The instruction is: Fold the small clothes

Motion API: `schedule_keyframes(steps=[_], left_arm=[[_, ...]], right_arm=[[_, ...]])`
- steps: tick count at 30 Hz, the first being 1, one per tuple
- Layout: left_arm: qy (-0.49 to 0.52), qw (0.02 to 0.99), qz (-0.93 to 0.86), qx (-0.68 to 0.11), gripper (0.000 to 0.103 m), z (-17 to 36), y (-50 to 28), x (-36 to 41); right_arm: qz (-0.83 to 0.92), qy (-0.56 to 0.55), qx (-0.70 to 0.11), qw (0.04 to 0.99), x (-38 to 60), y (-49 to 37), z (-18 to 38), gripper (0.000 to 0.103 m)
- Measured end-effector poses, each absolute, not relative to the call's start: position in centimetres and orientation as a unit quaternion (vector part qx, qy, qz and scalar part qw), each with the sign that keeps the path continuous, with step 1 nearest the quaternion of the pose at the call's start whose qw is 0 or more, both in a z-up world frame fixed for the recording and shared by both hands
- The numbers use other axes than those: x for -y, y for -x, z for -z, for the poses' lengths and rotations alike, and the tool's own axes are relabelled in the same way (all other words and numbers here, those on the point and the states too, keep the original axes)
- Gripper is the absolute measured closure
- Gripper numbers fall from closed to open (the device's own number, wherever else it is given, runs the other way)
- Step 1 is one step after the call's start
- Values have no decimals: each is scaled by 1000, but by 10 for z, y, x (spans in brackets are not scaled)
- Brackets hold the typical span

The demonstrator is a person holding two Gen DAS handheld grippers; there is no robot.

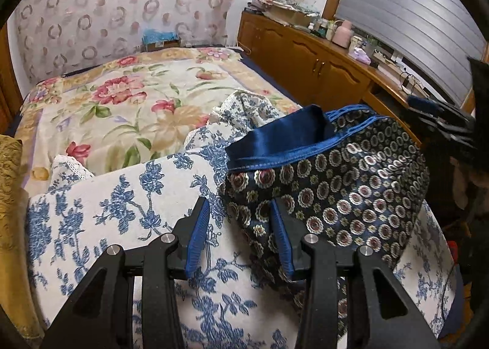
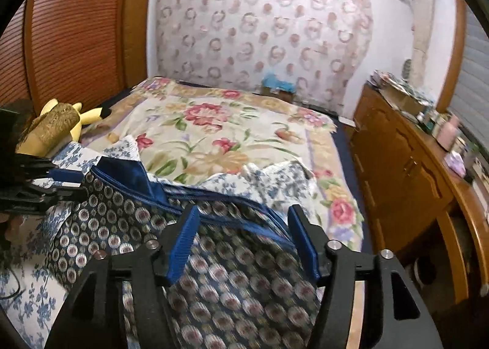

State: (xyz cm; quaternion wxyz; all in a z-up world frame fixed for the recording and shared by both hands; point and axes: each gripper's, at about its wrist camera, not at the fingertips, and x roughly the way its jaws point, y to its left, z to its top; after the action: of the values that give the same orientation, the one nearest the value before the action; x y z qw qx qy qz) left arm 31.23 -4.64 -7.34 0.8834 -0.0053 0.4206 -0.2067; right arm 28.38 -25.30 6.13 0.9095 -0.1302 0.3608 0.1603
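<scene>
fingers: my left gripper [image 1: 240, 232] and right gripper [image 2: 244, 242] both spread, pinching nothing | patterned shorts [image 1: 351, 183] just right of left fingers, under right | waistband runs crosswise

A floral blanket [image 1: 128, 110] covers the bed [image 1: 256, 69], blue-flowered cloth [image 1: 122, 196] lying on it.

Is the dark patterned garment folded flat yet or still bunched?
Still bunched: the dark patterned garment mounds on the blue floral cloth, its blue-trimmed waistband gaping open to show the lining.
</scene>
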Motion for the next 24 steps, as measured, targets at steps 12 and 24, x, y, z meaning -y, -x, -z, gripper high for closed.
schedule_keyframes(steps=[12,24], left_arm=[[-2,872,206,-444,61,92,-327,54],[-1,875,208,-438,61,94,-329,58]], right_arm=[[-104,86,-447,884,298,-267,-4,36],[-150,42,-472,868,318,-302,10,36]])
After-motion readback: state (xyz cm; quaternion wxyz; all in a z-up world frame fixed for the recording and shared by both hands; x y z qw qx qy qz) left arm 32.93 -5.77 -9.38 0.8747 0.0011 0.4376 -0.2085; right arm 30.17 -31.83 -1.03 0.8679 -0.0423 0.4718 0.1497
